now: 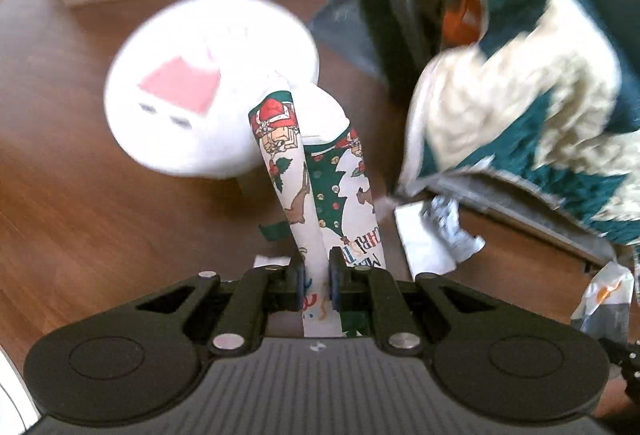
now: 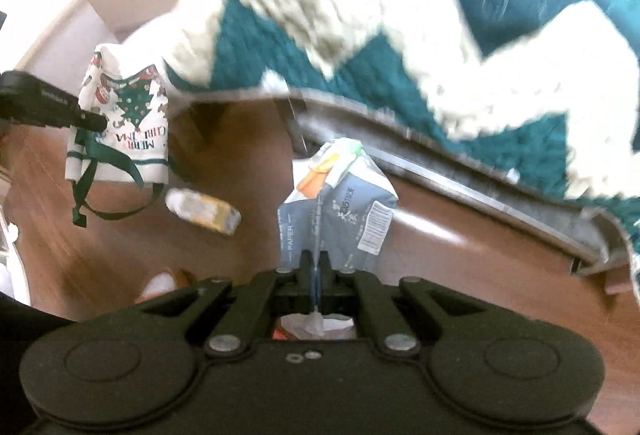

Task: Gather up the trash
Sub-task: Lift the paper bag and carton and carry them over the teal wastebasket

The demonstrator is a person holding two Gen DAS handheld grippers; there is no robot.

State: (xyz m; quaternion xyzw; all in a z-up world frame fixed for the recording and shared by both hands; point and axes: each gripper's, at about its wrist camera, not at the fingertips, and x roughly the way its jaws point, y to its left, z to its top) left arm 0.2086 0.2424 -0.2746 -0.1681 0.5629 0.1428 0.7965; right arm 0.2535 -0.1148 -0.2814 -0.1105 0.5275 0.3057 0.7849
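We pinch the bag (image 1: 316, 195) in our left gripper (image 1: 316, 281) and a wrapper (image 2: 336, 211) in our right gripper (image 2: 316, 269); a bottle (image 2: 204, 211) at ten o'clock remains.

Gift bag (image 2: 124, 123) left of carton (image 2: 340, 211); bottle (image 2: 204, 211) between.

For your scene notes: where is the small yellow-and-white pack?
In the right wrist view, the yellow-and-white pack lies on the wooden floor, lower left, just below the Christmas bag.
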